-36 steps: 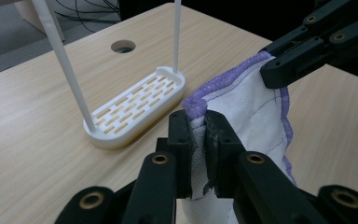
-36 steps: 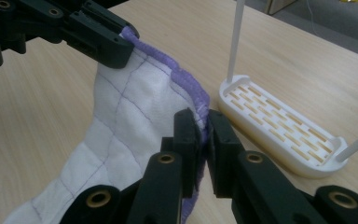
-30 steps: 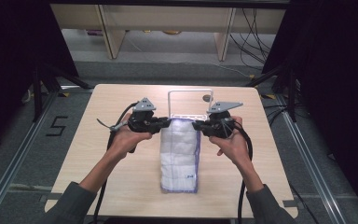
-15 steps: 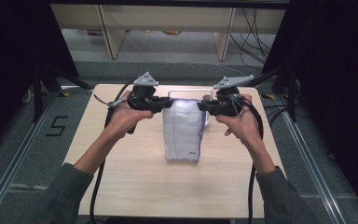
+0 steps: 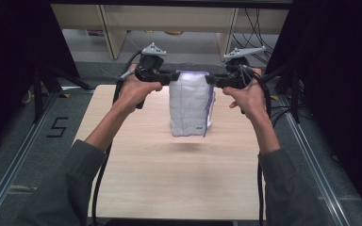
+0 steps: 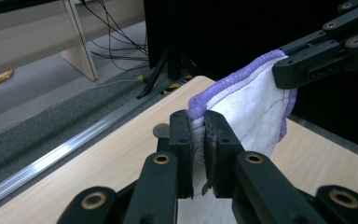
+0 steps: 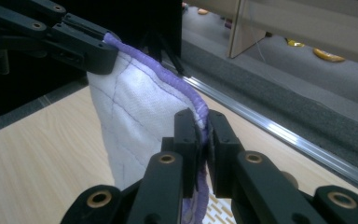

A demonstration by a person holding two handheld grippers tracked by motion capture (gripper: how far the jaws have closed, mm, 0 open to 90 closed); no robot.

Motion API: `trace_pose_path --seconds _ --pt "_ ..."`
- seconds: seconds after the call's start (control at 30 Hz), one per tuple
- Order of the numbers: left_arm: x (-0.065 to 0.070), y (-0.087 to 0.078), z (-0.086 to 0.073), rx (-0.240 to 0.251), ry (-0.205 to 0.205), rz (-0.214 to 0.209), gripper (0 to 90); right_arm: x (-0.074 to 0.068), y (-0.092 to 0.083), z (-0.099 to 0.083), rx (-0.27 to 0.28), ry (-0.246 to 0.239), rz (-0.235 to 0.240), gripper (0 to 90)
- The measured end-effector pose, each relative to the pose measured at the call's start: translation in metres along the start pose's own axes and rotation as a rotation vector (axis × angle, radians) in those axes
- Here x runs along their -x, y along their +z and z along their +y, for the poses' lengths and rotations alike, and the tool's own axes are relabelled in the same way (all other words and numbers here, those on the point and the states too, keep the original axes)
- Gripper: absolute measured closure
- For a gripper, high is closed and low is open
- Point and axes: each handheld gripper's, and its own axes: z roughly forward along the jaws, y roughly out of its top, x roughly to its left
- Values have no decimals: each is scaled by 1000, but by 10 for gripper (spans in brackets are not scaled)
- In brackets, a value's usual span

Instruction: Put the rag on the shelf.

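Pale wooden counter (image 5: 179, 179), grey floor, dark curtains either side. One white quilted cloth with purple trim (image 5: 191, 106) hangs clear above it (folded, it seems), two tongs: left tongs (image 5: 173, 76) and right tongs (image 5: 210, 80) each clamp a top corner.

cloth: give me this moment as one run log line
cloth: folded, white, purple hem, hanging above table | left gripper: shut on top corner | right gripper: shut on other corner

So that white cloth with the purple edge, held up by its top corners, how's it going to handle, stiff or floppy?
Probably floppy: the cloth hangs straight down off the table from the left gripper and right gripper. Likely light, since two pinched corners carry it. Its quilted weave looks grippy rather than slippery.
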Motion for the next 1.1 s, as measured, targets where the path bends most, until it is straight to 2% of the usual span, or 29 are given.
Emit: trace_pose_path --seconds 0.03,0.07,0.1,0.13,0.2,0.3,0.43,0.53,0.7,0.73,0.8,0.97,1.0,1.03,1.1 --pt "-2 2 3 16 -3 8 822 2 0 2 3 6 -9 841" --pt "-3 5 5 42 -23 1 822 9 2 4 13 5 -13 841" --pt "-3 5 5 42 -23 1 822 9 2 4 13 5 -13 841" --pt "-2 7 7 42 -26 11 822 10 2 5 11 25 -18 841" --pt "-4 11 12 51 -29 11 821 18 6 9 28 21 -34 841" --pt "-8 16 15 60 -36 20 821 25 9 13 28 51 -46 841" --pt "-12 21 19 67 -30 32 821 30 12 18 32 48 -55 841" --pt "-20 27 20 67 -46 46 820 35 18 24 40 58 -65 840" --pt "-27 33 22 93 -69 61 819 41 24 29 52 69 -80 840" --pt "-28 34 23 89 -65 71 818 41 26 31 48 83 -76 840" --pt "-29 36 24 89 -51 77 816 43 30 35 54 71 -101 839" --pt "-34 42 27 102 -62 111 809 48 37 39 46 103 -105 839" --pt "-37 48 26 111 -79 118 809 51 40 39 42 101 -107 839" --pt "-37 51 25 114 -86 118 809 52 42 39 35 122 -114 838" --pt "-39 55 24 114 -87 126 810 56 47 39 31 132 -125 838"
